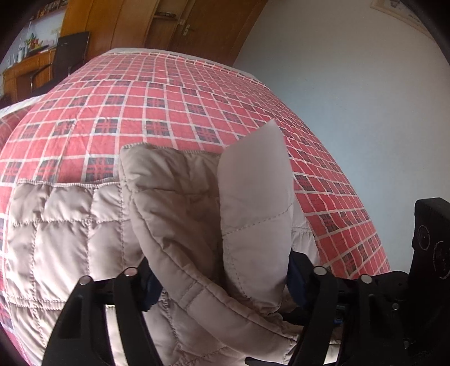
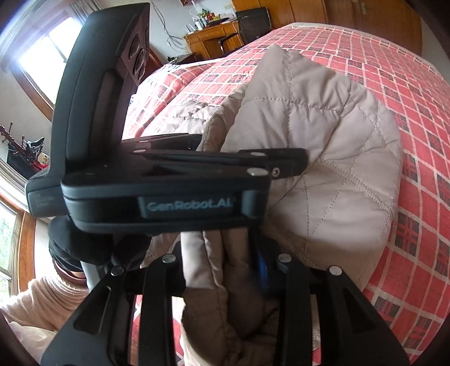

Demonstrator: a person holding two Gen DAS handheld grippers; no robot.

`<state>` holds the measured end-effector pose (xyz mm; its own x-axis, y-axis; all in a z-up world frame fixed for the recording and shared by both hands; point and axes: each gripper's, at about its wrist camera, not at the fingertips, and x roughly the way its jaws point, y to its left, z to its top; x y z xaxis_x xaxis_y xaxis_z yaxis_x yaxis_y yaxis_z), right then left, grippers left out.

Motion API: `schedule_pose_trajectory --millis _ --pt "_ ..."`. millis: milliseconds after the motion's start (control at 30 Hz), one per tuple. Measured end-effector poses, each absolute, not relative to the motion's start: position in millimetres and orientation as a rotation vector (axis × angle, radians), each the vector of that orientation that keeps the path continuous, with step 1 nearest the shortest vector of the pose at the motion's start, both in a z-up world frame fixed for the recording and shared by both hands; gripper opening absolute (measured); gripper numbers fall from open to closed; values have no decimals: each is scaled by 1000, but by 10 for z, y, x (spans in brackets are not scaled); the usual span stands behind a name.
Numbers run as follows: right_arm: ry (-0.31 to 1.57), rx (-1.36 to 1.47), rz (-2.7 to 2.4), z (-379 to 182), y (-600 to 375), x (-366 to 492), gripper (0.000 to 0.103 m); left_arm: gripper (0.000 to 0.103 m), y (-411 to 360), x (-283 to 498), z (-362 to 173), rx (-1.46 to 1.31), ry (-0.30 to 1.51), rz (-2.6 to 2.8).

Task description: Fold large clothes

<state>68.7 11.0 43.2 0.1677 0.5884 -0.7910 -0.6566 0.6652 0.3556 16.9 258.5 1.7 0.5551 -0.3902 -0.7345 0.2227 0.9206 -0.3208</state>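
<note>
A beige quilted jacket (image 1: 70,225) lies on a bed with a red checked cover (image 1: 157,93). My left gripper (image 1: 222,284) is shut on a raised fold of the jacket, which stands up between its fingers. In the right wrist view the same jacket (image 2: 332,157) bulges up over the bed. My right gripper (image 2: 225,267) is shut on a bunched part of it. The left gripper's black body (image 2: 157,197) crosses right in front of the right camera and hides part of the jacket. Both grippers hold the cloth close together.
A pale wall (image 1: 365,98) runs along the bed's right side. Wooden doors (image 1: 180,25), a desk (image 2: 213,39) and a dark chair (image 1: 70,53) stand beyond the bed. A window (image 2: 42,56) is at left. A person's gloved hand (image 2: 73,247) and beige sleeve (image 2: 42,304) show at lower left.
</note>
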Motion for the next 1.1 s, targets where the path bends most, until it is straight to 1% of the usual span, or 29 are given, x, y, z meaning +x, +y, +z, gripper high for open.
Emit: schedule_pose_trajectory --millis 67,133,200,233,333,500,667,733,833,900,1000,1100 --pt "1090 -67 895 462 83 682 36 59 2558 161 19 -181 904 -361" --pt "1087 -63 901 524 42 651 39 51 2516 123 42 -156 881 -368" --pt "1087 -43 921 602 -17 624 50 44 2478 85 73 -138 861 -374" --pt "1083 -30 933 662 -69 605 52 40 2470 91 77 -133 856 -378" --pt "1051 -3 944 845 -259 544 54 37 2452 75 90 -121 846 -380" --pt "1039 32 839 947 -662 564 54 35 2463 47 105 -128 832 -391" --pt "1106 165 799 709 -1000 754 55 35 2471 8 120 -139 825 -406" --pt "1109 191 812 639 -1018 770 55 35 2477 3 118 -141 826 -406" --pt "1099 318 888 622 -1120 840 55 35 2521 18 102 -168 834 -417" --pt "1071 313 861 652 -1136 872 55 35 2551 26 88 -179 839 -422" --pt "1085 325 831 622 -1166 924 55 35 2580 38 60 -193 845 -430" --pt "1107 233 766 547 -1034 942 55 36 2606 60 39 -211 850 -445"
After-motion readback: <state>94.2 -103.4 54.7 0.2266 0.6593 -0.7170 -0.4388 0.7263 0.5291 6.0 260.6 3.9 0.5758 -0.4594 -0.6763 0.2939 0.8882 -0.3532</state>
